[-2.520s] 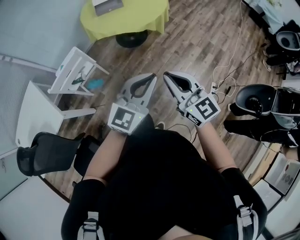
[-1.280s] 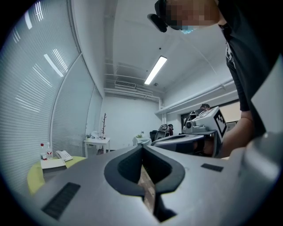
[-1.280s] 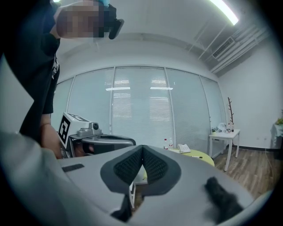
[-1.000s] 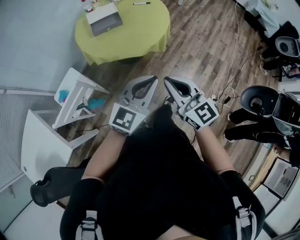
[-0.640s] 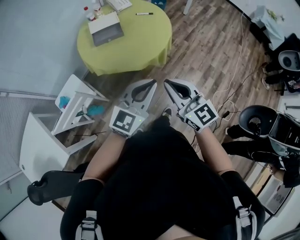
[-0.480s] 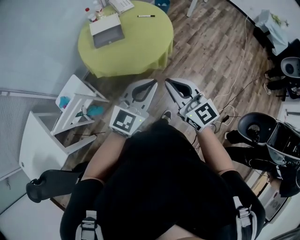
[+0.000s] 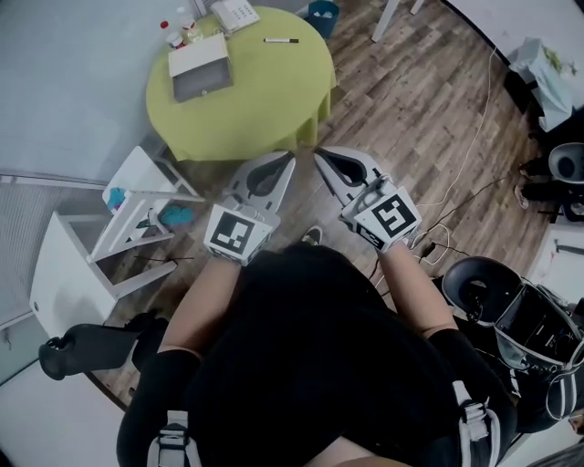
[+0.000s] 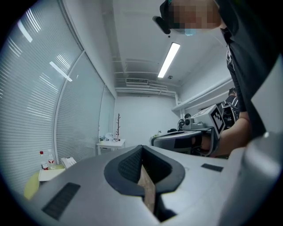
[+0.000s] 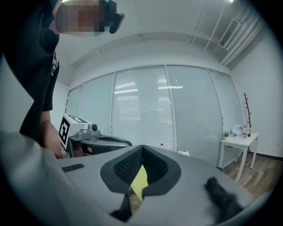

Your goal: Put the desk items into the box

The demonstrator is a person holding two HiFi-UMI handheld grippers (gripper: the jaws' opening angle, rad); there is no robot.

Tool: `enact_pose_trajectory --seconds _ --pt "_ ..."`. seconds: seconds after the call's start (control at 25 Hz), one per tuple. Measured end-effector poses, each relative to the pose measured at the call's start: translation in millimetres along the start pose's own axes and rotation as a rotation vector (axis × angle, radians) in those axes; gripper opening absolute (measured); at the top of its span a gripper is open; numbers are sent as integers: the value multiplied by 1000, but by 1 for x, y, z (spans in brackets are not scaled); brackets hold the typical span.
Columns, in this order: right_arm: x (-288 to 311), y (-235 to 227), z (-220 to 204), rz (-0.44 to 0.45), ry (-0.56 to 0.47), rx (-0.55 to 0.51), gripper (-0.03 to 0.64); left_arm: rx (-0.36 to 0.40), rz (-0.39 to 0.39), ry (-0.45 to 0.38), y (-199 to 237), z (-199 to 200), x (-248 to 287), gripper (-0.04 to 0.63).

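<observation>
A round table with a yellow-green cloth (image 7: 265, 91) stands ahead on the wood floor. On it are an open grey box (image 7: 199, 67), a black pen (image 7: 281, 40), a white keypad device (image 7: 234, 12) and small red-capped bottles (image 7: 169, 32). My left gripper (image 7: 288, 158) and right gripper (image 7: 318, 155) are held side by side in front of my body, short of the table's near edge. Both are shut with nothing between the jaws. In the left gripper view, the left gripper (image 8: 141, 148) points past the table (image 8: 31, 187). The right gripper (image 9: 142, 148) shows the yellow cloth through its jaw gap.
A white step shelf (image 7: 137, 201) with teal items stands to the left, near the blinds. A black chair (image 7: 82, 345) is at lower left. A blue bin (image 7: 323, 15) sits behind the table. Cables (image 7: 438, 242) and black gear (image 7: 474, 278) lie on the floor at right.
The table has come further into view and closer as I walk toward it. Both grippers stay shut and side by side.
</observation>
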State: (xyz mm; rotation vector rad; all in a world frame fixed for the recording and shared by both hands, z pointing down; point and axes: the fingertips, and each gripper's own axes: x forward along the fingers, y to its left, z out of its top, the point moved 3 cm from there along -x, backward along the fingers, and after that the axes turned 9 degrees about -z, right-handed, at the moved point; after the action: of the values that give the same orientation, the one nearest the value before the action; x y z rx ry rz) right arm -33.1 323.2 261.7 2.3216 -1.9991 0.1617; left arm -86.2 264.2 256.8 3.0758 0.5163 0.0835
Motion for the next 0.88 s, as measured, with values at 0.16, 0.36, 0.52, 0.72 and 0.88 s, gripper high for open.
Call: enact_pose_trajectory --seconds 0.16,0.36,0.52,0.72,0.88 --pt "1 -25 -3 31 3 11 17 -19 38 45 4 -4 22 11" --pt "15 -45 -11 57 19 32 17 -26 59 36 19 -6 40 11" --pt "30 -64 -15 73 32 34 17 -24 76 36 39 -8 57 11" --pt "57 -87 -19 66 39 20 17 -26 68 31 69 -20 74 11" --pt "84 -111 -15 53 44 7 15 -21 57 3 101 -18 94 11"
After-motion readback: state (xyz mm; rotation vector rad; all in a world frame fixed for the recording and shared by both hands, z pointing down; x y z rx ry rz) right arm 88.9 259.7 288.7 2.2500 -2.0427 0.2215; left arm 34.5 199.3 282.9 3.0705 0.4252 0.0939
